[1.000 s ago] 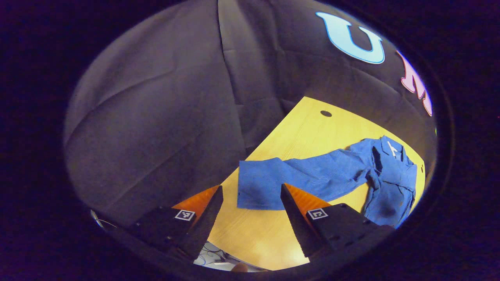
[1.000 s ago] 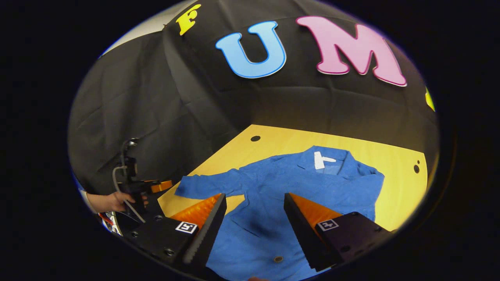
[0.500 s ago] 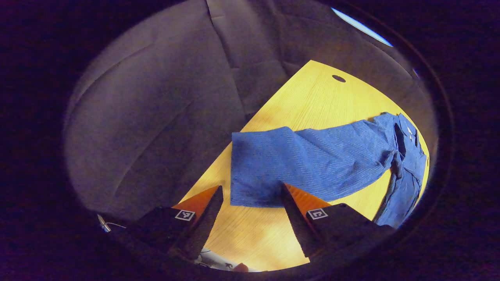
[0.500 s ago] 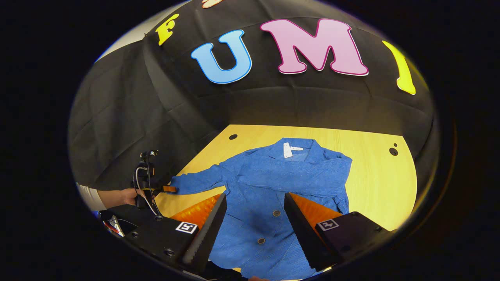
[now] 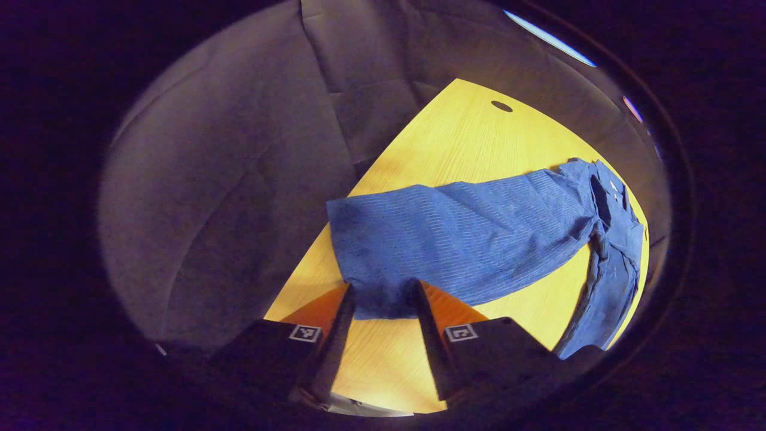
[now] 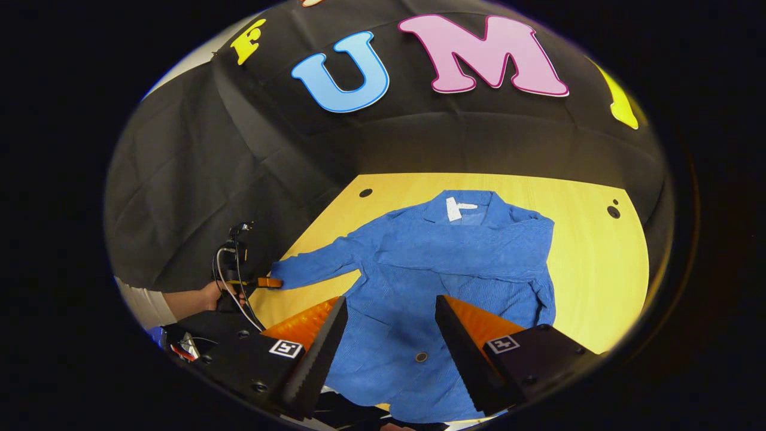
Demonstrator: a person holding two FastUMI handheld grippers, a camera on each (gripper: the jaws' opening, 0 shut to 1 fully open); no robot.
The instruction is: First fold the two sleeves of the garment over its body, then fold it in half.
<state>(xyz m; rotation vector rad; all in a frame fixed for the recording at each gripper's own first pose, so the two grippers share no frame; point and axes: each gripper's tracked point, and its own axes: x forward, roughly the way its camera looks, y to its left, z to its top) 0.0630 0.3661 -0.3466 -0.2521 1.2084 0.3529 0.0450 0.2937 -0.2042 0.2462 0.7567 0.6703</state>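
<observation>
Left gripper view is showing the left gripper point(image 5: 383, 302) closing around the sleeve point(image 5: 461, 236) cuff; the shirt point(image 6: 443, 281) looks soft, limp. Right gripper point(image 6: 389, 335) is hovering open.

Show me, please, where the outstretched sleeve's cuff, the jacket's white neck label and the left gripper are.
Sleeve cuff point(image 5: 377, 263), left gripper view, cuff end near the fingers.
White neck label point(image 6: 455, 208), right gripper view, label's middle.
Left gripper point(image 6: 270, 282), right gripper view, fingertips at the cuff.
</observation>
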